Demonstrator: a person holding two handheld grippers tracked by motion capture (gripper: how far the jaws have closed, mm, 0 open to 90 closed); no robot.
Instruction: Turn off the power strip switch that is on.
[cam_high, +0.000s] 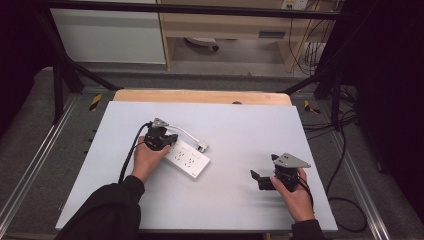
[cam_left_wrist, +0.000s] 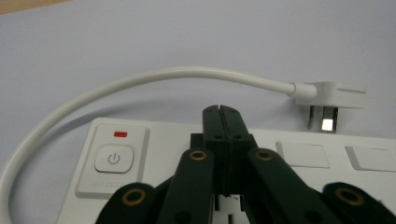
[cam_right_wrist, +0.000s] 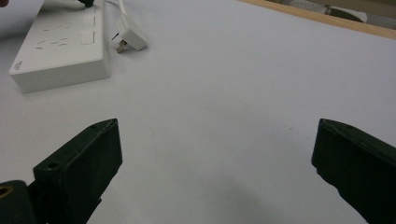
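A white power strip (cam_high: 191, 161) lies on the pale mat, left of the middle. Its power button (cam_left_wrist: 114, 158) sits under a small red light (cam_left_wrist: 120, 134). The white cable (cam_left_wrist: 140, 81) curves round to the plug (cam_left_wrist: 329, 95), which lies loose on the mat just beyond the strip (cam_right_wrist: 60, 56). My left gripper (cam_left_wrist: 221, 112) is shut, jaws pressed together with nothing between them, over the strip's top face just right of the button; I cannot tell if it touches. My right gripper (cam_right_wrist: 217, 140) stands open low over bare mat at the right (cam_high: 264, 167), well apart from the strip.
The pale mat (cam_high: 240, 130) covers a wooden table whose far edge (cam_high: 200, 96) shows. A black metal frame (cam_high: 65, 75) surrounds the table. Loose cables (cam_high: 345, 200) lie on the floor to the right.
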